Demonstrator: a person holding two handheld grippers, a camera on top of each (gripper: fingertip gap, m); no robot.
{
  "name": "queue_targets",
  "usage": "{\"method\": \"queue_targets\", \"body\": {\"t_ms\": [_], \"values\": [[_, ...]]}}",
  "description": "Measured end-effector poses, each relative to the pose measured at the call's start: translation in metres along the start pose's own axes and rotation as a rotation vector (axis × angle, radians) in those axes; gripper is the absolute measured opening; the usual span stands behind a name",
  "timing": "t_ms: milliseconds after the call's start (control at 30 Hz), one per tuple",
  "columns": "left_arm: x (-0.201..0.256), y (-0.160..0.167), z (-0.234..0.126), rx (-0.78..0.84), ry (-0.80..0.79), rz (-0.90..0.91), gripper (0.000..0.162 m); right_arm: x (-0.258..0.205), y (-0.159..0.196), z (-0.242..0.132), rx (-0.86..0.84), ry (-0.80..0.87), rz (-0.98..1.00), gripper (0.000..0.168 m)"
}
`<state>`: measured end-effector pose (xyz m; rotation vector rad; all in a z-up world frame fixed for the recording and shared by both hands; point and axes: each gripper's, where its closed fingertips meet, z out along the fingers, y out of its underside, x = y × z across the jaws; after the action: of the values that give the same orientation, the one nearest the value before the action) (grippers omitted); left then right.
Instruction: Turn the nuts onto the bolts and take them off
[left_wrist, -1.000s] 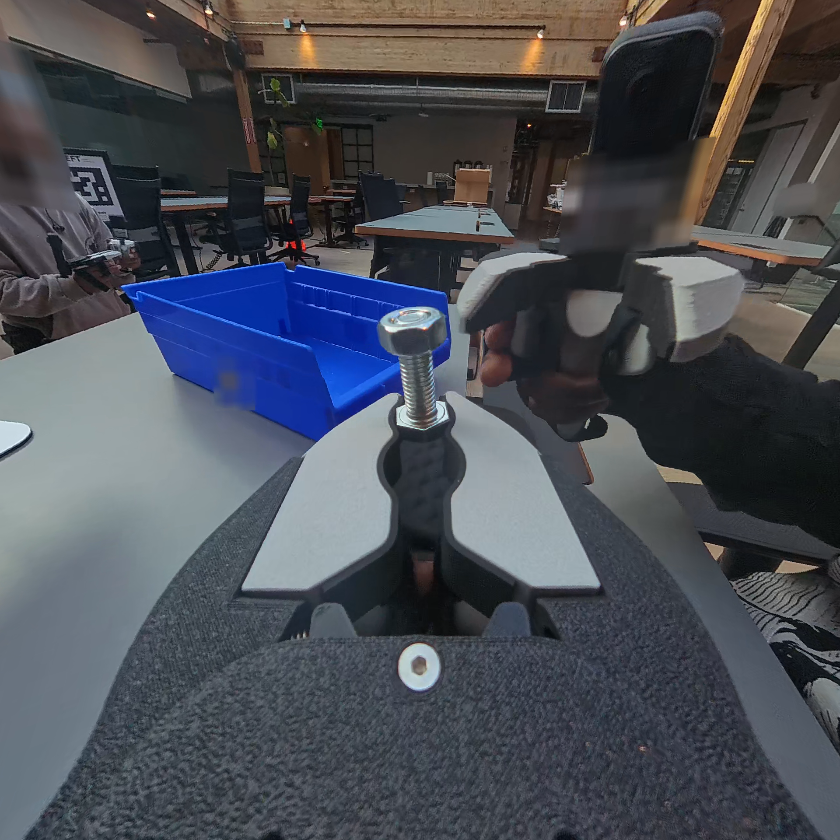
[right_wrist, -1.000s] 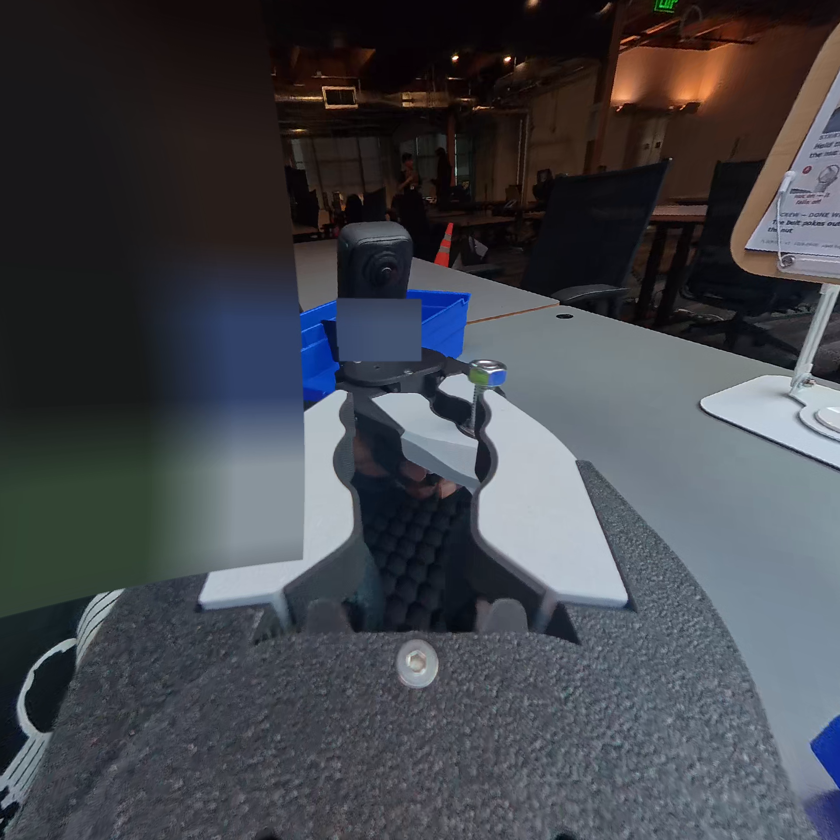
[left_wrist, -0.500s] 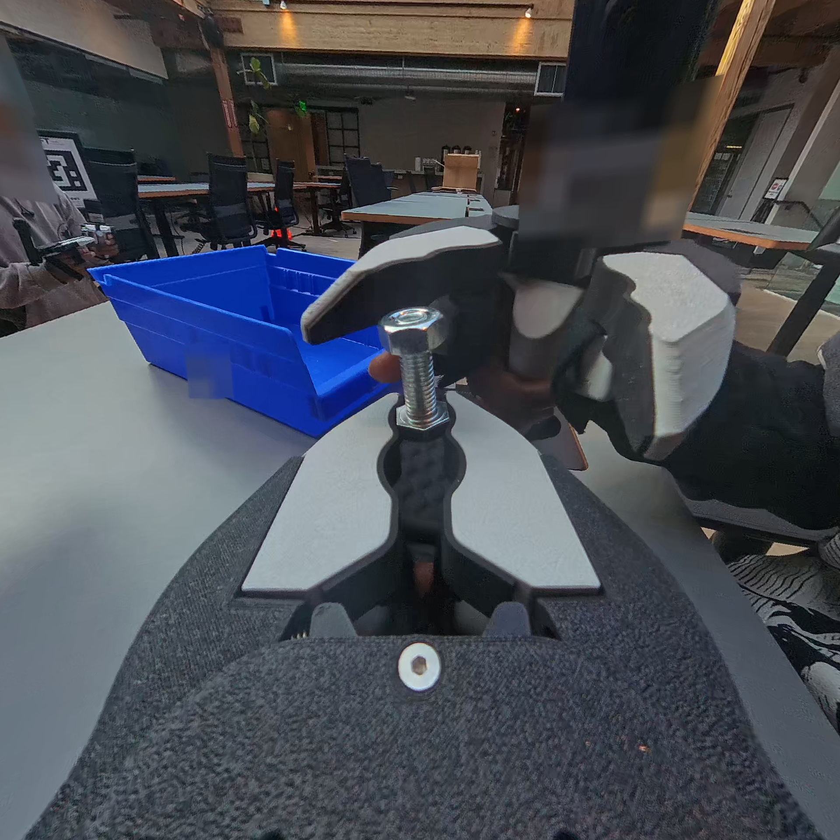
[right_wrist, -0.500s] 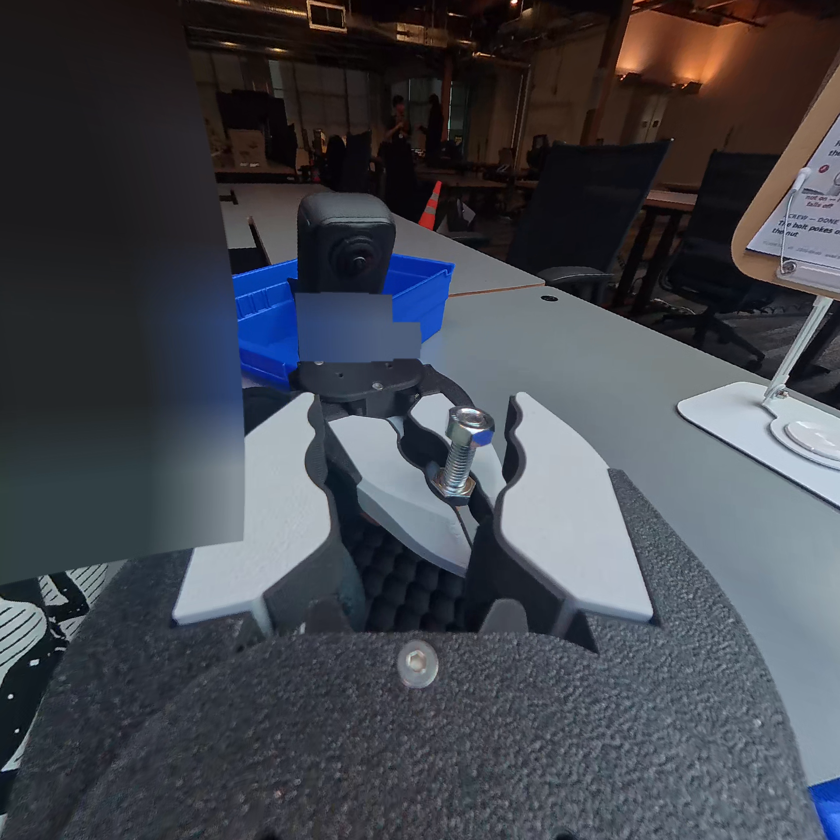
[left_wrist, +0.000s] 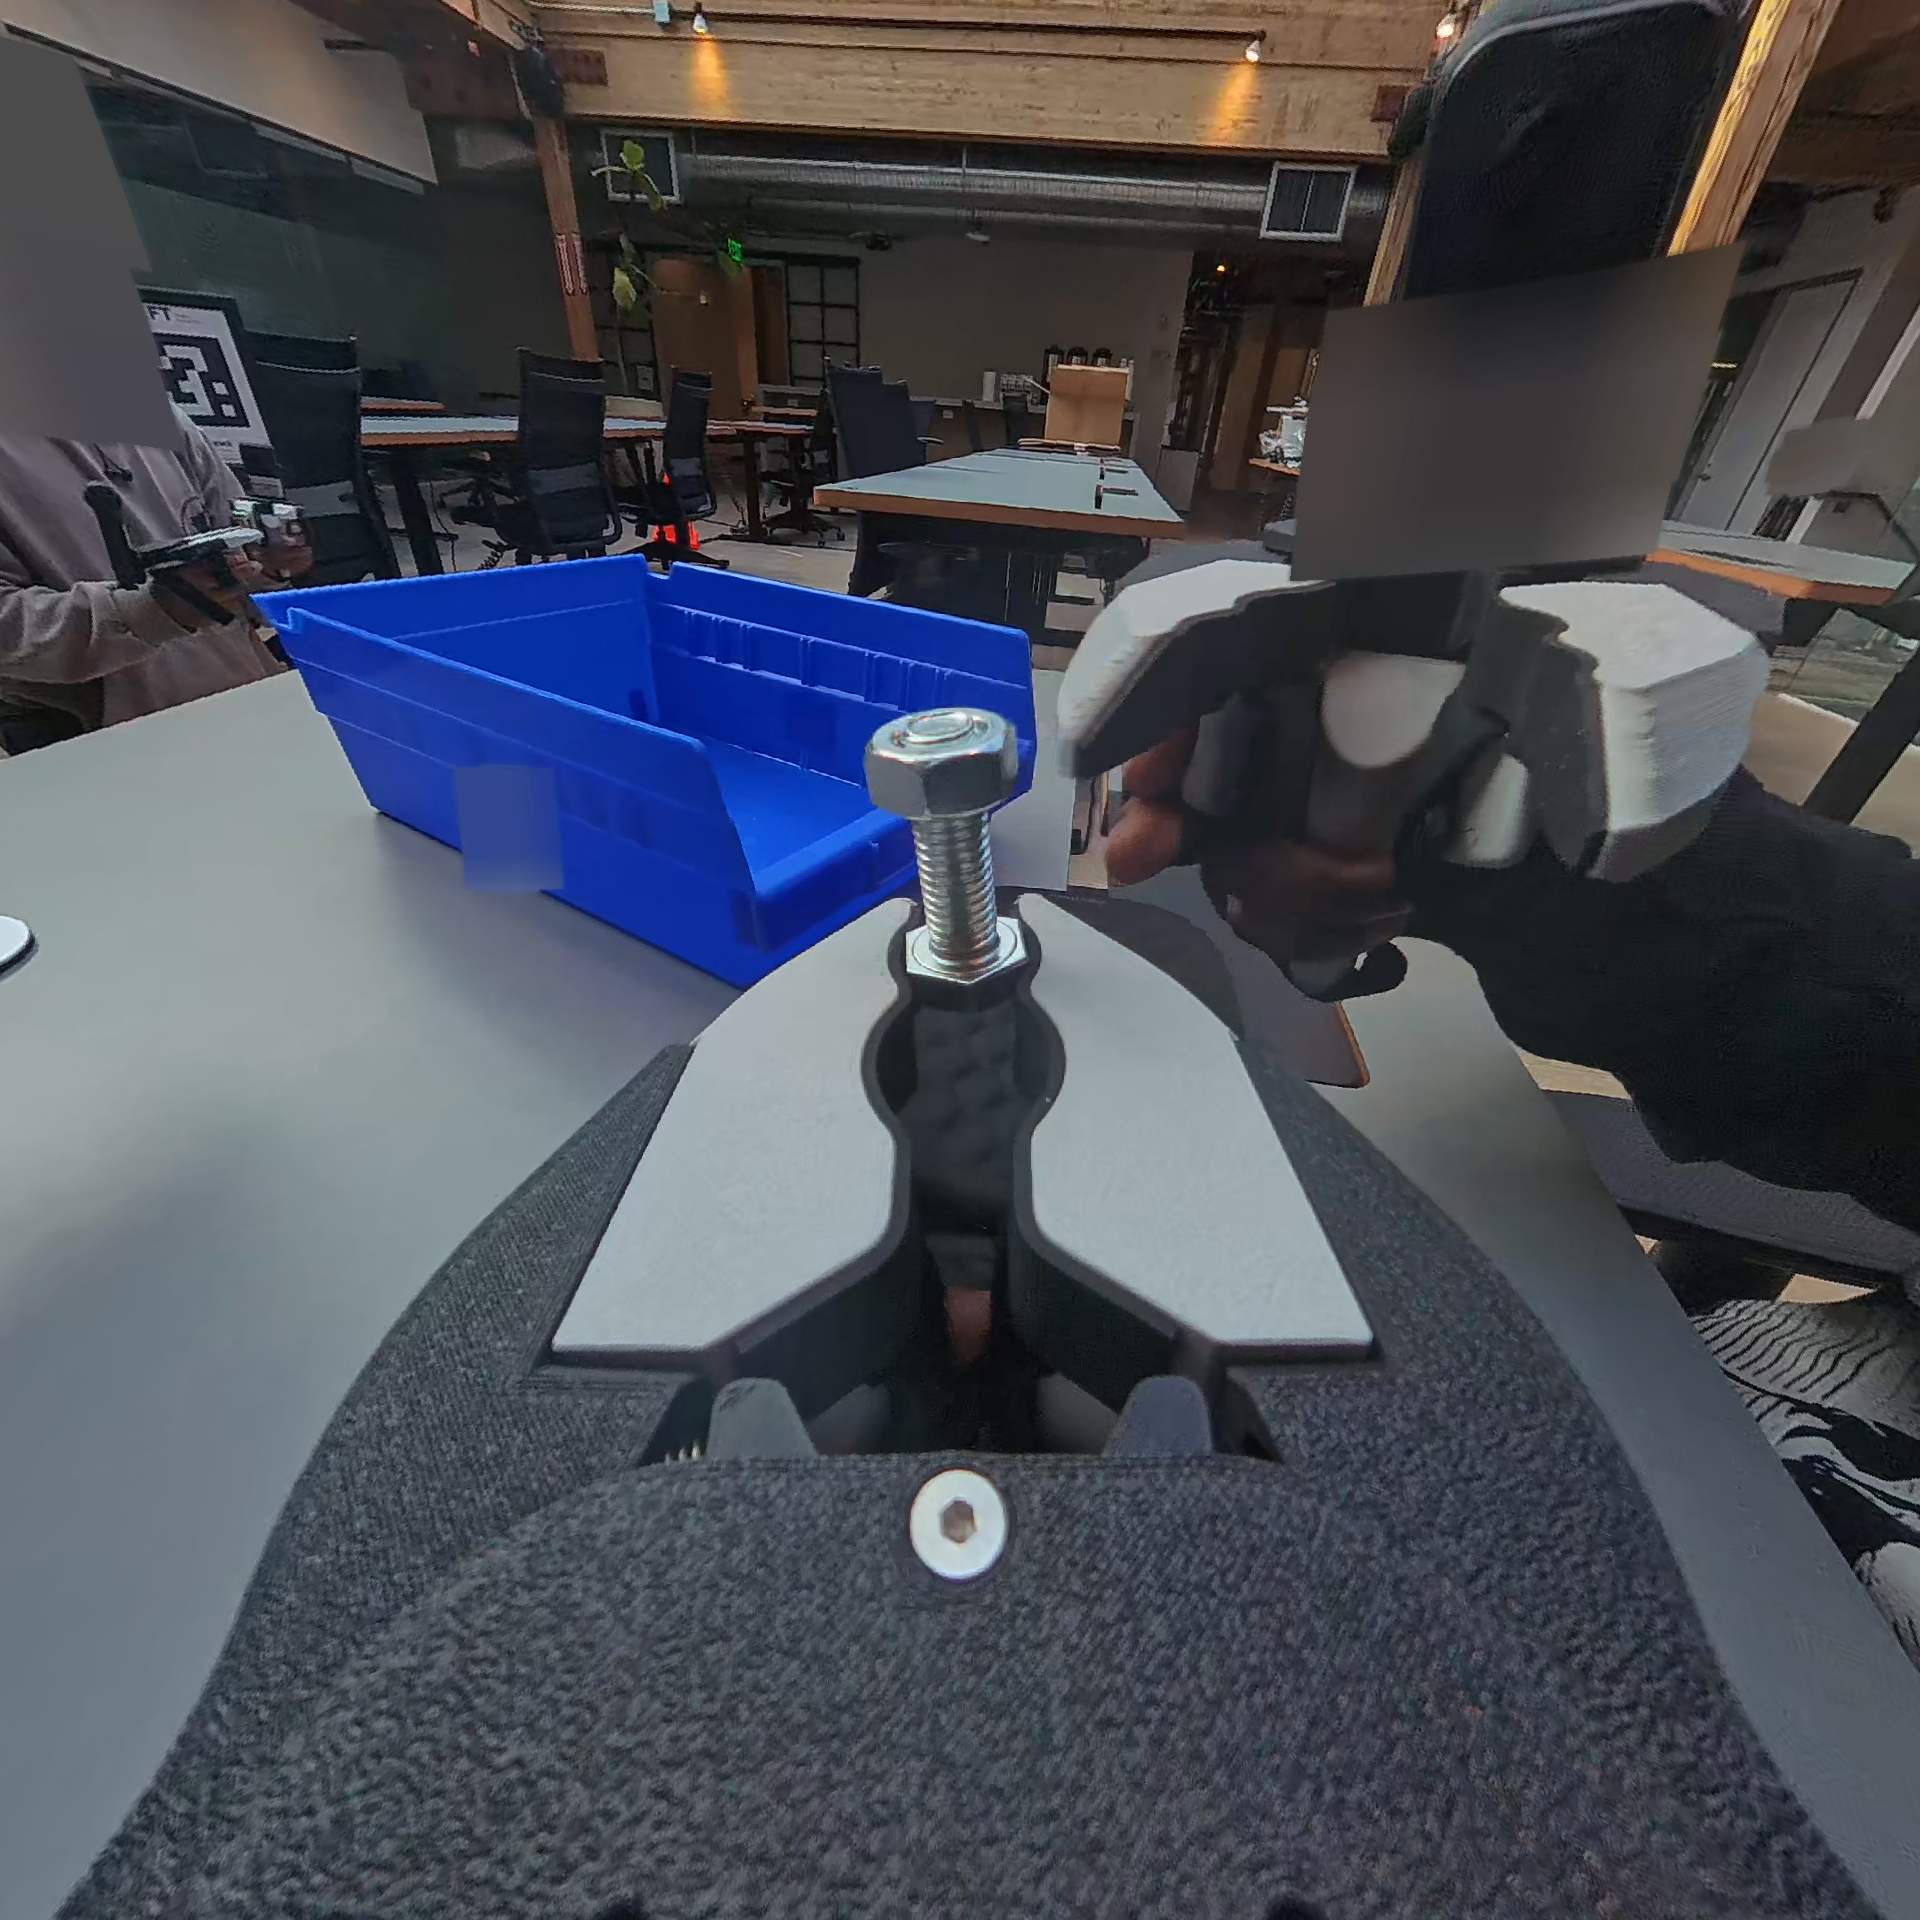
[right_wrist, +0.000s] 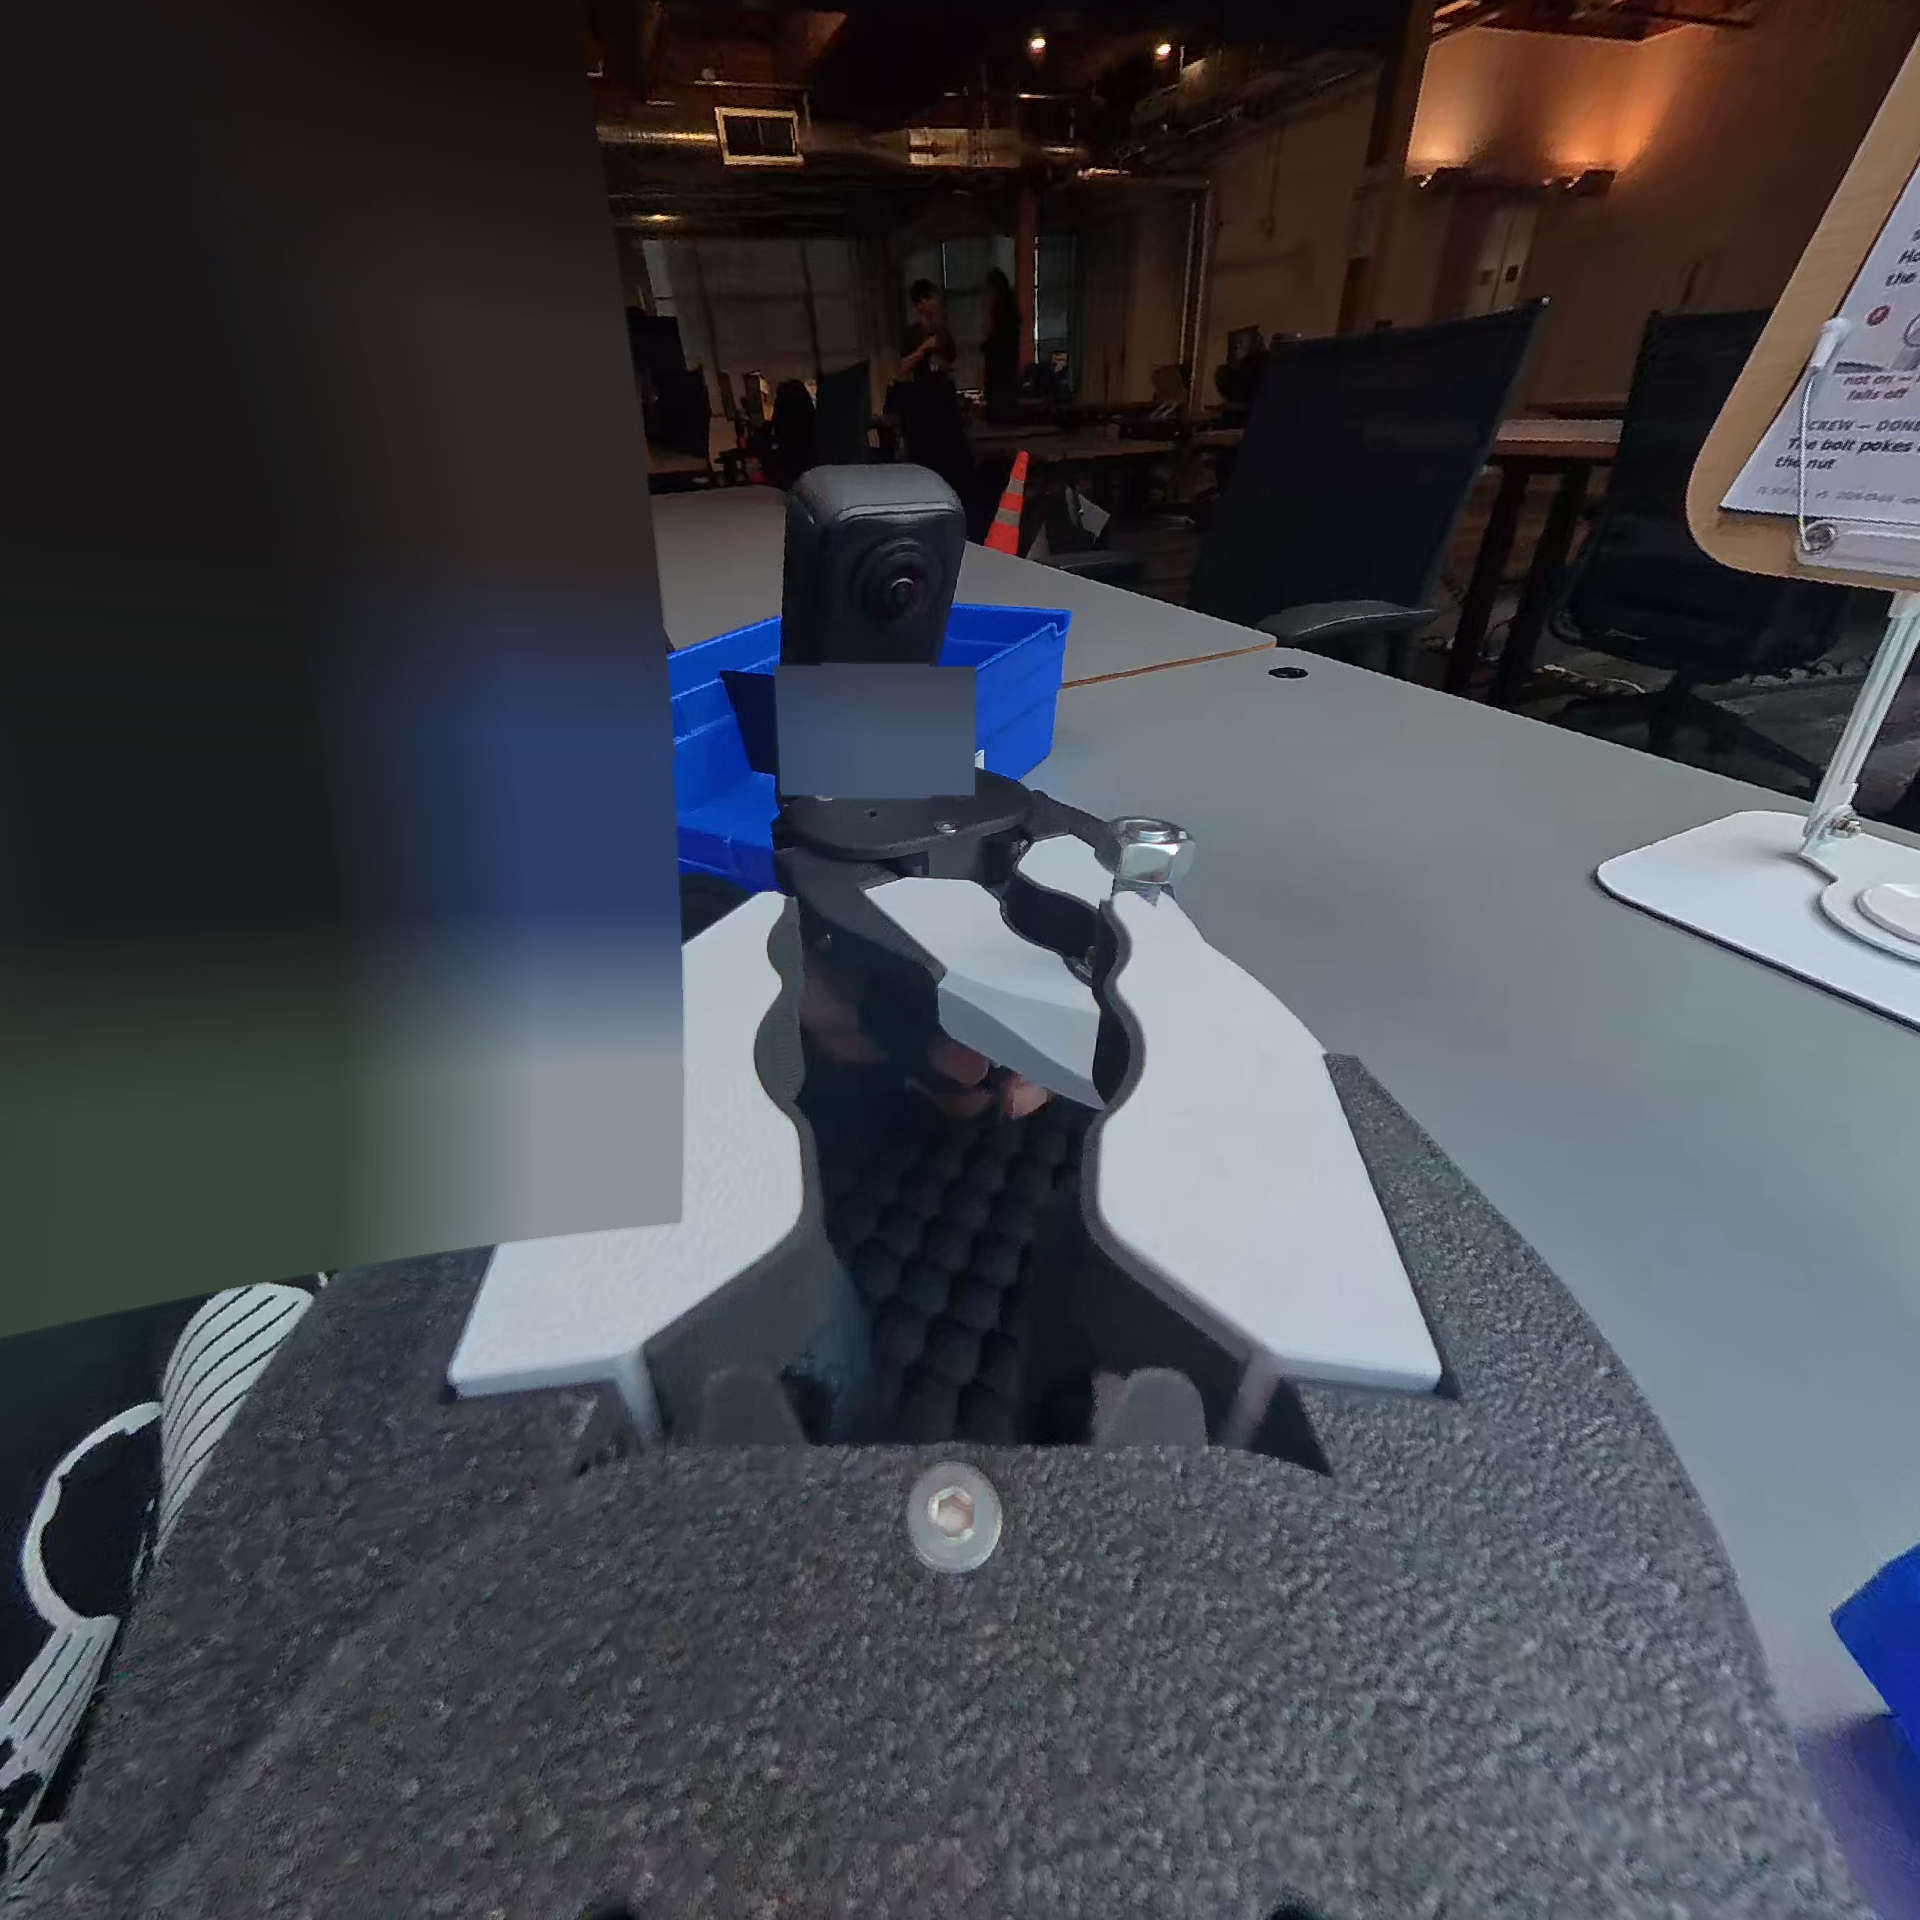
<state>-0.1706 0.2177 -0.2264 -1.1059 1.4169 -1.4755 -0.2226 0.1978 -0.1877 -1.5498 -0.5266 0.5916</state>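
A: Beside the blue bin (left_wrist: 665, 727), just in front of it, the left hand-held gripper (left_wrist: 966, 961) is clamped on the nut (left_wrist: 966, 951), with the bolt (left_wrist: 945, 821) standing upright, head on top.

B: And the right hand-held gripper (left_wrist: 1382, 727)?

A: Spread wide, empty, off to the bolt's right above the counter (left_wrist: 260, 1039). I'd bring it squarely over the hex head, close on the flats, then turn without tilting.
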Motion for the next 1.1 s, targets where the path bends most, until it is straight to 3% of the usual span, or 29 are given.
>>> {"method": "queue_targets", "body": {"t_ms": [100, 300, 500, 767, 867, 967, 1100], "values": [[0.001, -0.001, 0.000, 0.003, 0.004, 0.005, 0.014, 0.009, -0.003, -0.004, 0.027, 0.050, -0.017, 0.051], [0.009, 0.003, 0.003, -0.024, 0.036, 0.024, 0.014, 0.019, -0.001, 0.016, 0.018, 0.033, 0.010, 0.076], [0.012, 0.009, 0.007, -0.056, 0.041, 0.045, 0.014, 0.009, 0.010, 0.030, -0.073, -0.028, -0.044, 0.076], [0.005, 0.007, 0.005, -0.044, 0.006, 0.041, 0.014, 0.006, 0.005, 0.008, -0.034, 0.020, 0.009, 0.075], [0.005, 0.007, 0.005, -0.044, 0.004, 0.038, 0.014, -0.002, 0.002, -0.001, -0.015, -0.003, 0.014, 0.060], [0.005, 0.007, 0.005, -0.042, 0.006, 0.038, 0.014, -0.001, -0.004, -0.008, 0.024, 0.010, 0.011, 0.055], [0.008, 0.007, 0.006, -0.045, 0.020, 0.044, 0.014, 0.018, -0.004, -0.002, 0.034, 0.064, 0.018, 0.068]]}}
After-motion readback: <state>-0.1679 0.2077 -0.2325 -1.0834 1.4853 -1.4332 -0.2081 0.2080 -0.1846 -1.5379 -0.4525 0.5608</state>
